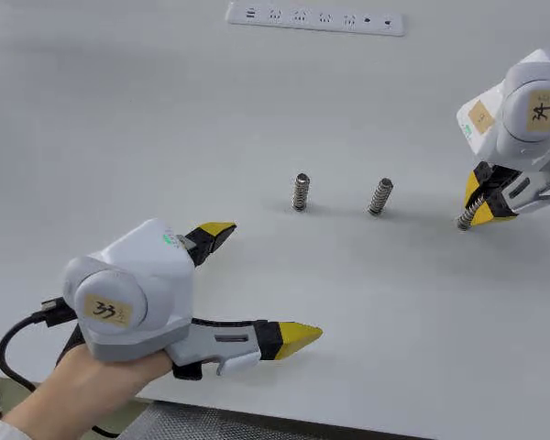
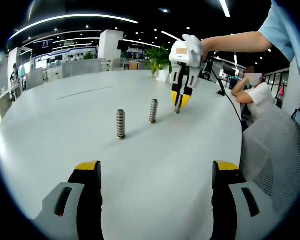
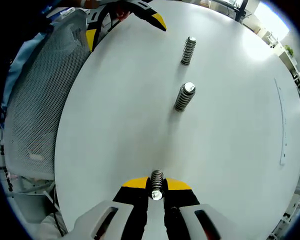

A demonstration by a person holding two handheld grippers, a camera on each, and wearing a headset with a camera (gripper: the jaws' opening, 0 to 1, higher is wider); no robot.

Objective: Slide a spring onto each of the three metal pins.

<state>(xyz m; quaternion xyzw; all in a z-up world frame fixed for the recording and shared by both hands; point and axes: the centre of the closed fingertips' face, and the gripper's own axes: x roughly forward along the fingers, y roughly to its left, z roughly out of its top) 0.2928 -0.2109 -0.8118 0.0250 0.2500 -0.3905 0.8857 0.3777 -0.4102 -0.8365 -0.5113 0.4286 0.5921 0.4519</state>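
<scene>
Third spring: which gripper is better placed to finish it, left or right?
Right. The right gripper is shut on the third coiled metal spring, which is slanted with its low end near the white table. The left gripper is open, empty, short of the two spring-covered metal pins.

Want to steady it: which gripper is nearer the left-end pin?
Left. Left gripper sits open just before that pin; right gripper is beyond the middle pin, shut on the third pin.

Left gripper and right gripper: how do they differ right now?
The left gripper has jaws wide open, holding nothing; the right gripper is shut on a spring. The left gripper lies roughly level above the table; the right gripper points steeply down at it. Both have yellow-tipped jaws.
</scene>
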